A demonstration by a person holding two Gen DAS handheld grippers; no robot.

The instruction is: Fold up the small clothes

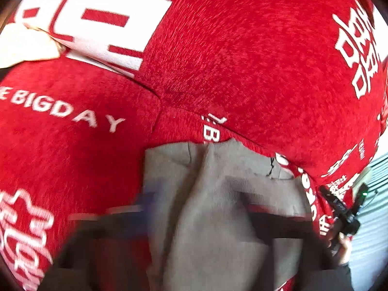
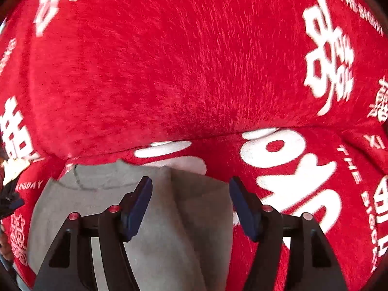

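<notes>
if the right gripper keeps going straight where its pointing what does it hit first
Most likely the soft grey knitted garment lying between the open right gripper pads, on the plush red blanket with white lettering; depth is unclear.

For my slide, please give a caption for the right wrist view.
Open right gripper above crumpled grey knit garment on red plush blanket.

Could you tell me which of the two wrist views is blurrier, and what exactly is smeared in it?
Left wrist view: blurrier, the left gripper streaked over the grey garment. Right wrist view: right gripper sharp, red blanket slightly soft; both bulge from fisheye.
</notes>
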